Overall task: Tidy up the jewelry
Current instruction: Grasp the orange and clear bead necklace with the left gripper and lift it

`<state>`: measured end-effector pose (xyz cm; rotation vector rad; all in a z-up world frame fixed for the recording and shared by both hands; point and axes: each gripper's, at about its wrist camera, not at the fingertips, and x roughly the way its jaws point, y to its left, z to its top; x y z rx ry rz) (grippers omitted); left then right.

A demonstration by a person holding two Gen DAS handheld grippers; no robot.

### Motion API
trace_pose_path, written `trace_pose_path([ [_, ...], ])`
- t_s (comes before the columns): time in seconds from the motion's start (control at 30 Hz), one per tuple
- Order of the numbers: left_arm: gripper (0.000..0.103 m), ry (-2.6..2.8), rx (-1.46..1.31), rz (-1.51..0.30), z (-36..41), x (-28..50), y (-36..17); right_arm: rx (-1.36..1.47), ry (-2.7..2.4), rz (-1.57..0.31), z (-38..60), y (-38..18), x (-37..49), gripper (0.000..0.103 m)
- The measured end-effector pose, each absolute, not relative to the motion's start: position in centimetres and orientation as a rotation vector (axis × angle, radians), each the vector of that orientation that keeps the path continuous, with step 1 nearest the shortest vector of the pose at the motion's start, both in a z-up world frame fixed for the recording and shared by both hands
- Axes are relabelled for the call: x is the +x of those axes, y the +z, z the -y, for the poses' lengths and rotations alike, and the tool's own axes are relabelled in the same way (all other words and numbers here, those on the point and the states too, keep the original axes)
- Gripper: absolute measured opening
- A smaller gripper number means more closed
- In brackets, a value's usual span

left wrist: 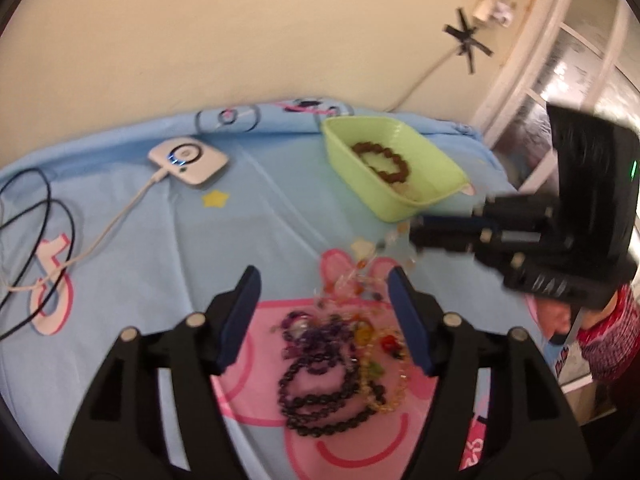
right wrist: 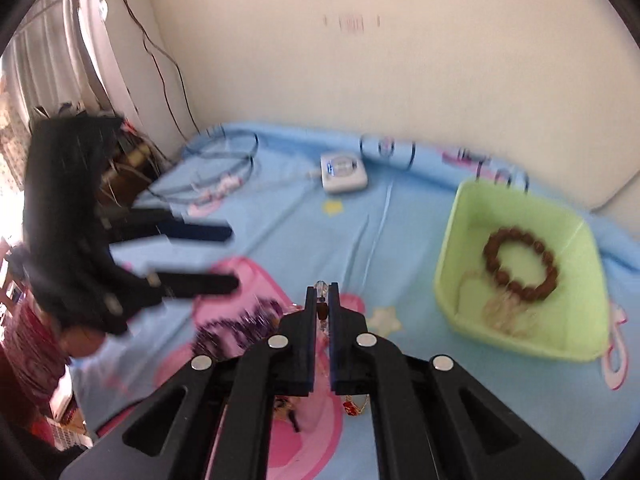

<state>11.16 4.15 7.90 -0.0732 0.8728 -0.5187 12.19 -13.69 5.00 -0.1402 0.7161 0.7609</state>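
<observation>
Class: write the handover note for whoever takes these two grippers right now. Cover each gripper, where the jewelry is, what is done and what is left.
Right gripper: shut on a clear-bead strand, which trails back to the pile.
Left gripper: open, holding nothing, over the pile.
Green tray: holds a brown bead bracelet and a pale strand.
Pile: purple beads and yellow-orange strands tangled on the blue cloth.
Done: two pieces are in the tray.
Left: carry the held strand to the tray, probably freeing it from the tangle first, then sort the remaining pile.

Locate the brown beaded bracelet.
The brown beaded bracelet lies inside the green plastic tray, right in the right wrist view, beside pale beads.
</observation>
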Motion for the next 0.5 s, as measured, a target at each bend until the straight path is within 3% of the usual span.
trace_pose_path([
  [0.33, 0.075, -0.580, 0.038, -0.772, 1.0, 8.8, 9.2, -0.088, 0.765, -0.593, 15.1, 11.3, 9.5, 0.000],
  [0.5, 0.075, -0.599, 0.066, -0.744, 3.2, 8.9, 9.5, -0.073, 0.771, -0.544, 15.7, 13.6, 7.8, 0.000],
])
